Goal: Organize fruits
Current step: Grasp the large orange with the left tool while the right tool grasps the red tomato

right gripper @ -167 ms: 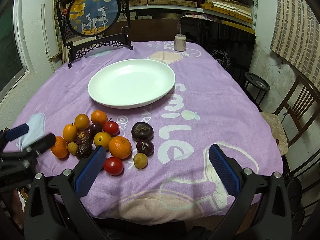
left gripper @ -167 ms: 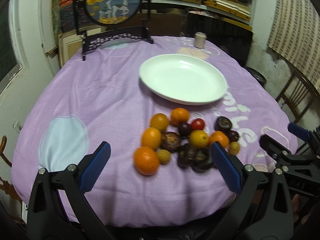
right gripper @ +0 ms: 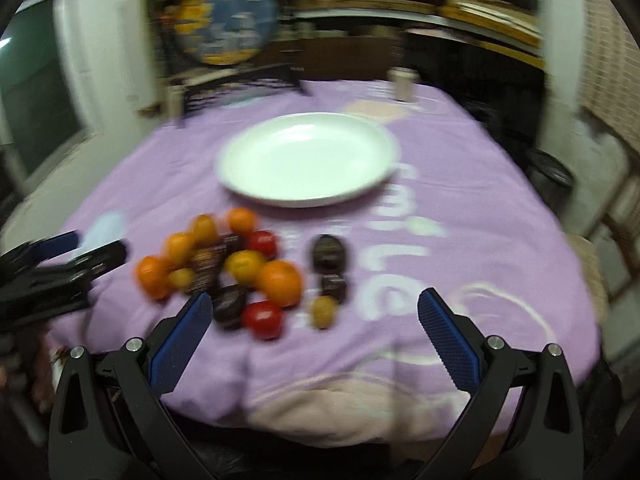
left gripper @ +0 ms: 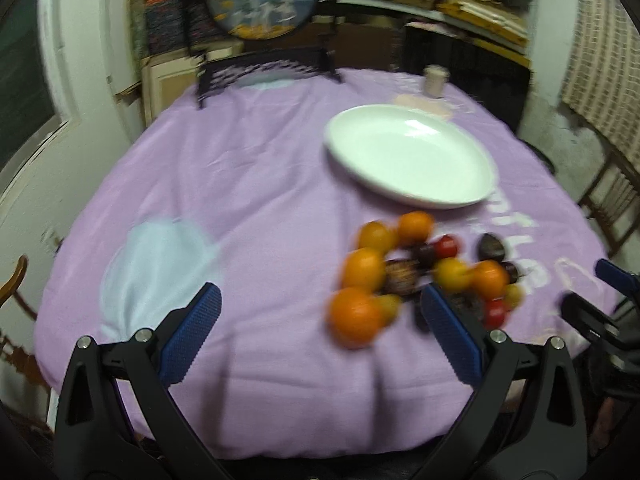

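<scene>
A pile of fruits [left gripper: 424, 276] lies on the purple tablecloth near its front edge: oranges, yellow ones, red ones and dark purple ones. It also shows in the right wrist view [right gripper: 244, 270]. A white plate [left gripper: 412, 162] sits empty behind the pile, also seen in the right wrist view [right gripper: 308, 160]. My left gripper [left gripper: 322, 326] is open and empty, hovering over the cloth left of the pile. My right gripper [right gripper: 314, 330] is open and empty, just in front of the pile's right side. Both views are blurred.
A round painted screen on a black stand [left gripper: 262, 0] and a small jar [left gripper: 436, 80] stand at the table's far side. A wooden chair [left gripper: 612, 204] is at the right. Shelves fill the back wall.
Both grippers have swung: the left one to the left, so the pile now sits right of its centre; the right one to the left, toward the pile. Both stay open.
</scene>
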{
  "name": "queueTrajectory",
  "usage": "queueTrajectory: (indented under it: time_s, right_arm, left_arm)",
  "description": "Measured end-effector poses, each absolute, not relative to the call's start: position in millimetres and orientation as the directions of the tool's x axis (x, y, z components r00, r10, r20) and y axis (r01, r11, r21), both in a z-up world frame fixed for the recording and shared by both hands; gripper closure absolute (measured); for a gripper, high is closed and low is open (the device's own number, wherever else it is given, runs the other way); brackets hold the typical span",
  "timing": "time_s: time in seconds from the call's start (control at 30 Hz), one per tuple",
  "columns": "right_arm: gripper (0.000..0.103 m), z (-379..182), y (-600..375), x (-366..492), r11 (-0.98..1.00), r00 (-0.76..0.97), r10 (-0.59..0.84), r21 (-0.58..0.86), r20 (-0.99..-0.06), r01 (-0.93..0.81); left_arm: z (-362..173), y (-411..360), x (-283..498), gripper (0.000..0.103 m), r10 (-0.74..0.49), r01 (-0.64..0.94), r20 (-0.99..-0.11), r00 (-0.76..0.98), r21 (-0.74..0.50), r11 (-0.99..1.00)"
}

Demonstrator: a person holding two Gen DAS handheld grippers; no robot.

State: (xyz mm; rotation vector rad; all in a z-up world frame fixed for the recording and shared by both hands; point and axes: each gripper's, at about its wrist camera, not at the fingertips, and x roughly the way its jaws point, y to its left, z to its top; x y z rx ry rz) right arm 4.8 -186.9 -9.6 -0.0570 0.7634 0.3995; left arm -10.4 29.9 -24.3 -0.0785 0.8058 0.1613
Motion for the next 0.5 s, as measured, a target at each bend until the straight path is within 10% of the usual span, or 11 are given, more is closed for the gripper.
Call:
queueTrajectory:
  time_s: [0.2,0.5]
  right_arm:
    - [0.053,-36,-159,14,0.874,0.512,0.401,0.149,-0.76,-0.462]
    - [0.07,-67,-148,34,0.87,0.454,0.402,0.178,-0.795,-0.459]
  left_arm:
    - [-41,60,-23,0.002,0.119,-0.224,-0.766,0.632,-0.034,0.974]
    - [-47,60,-11,0.002,0.073,-0.179,-0.783,0.617,-0.05,0.983]
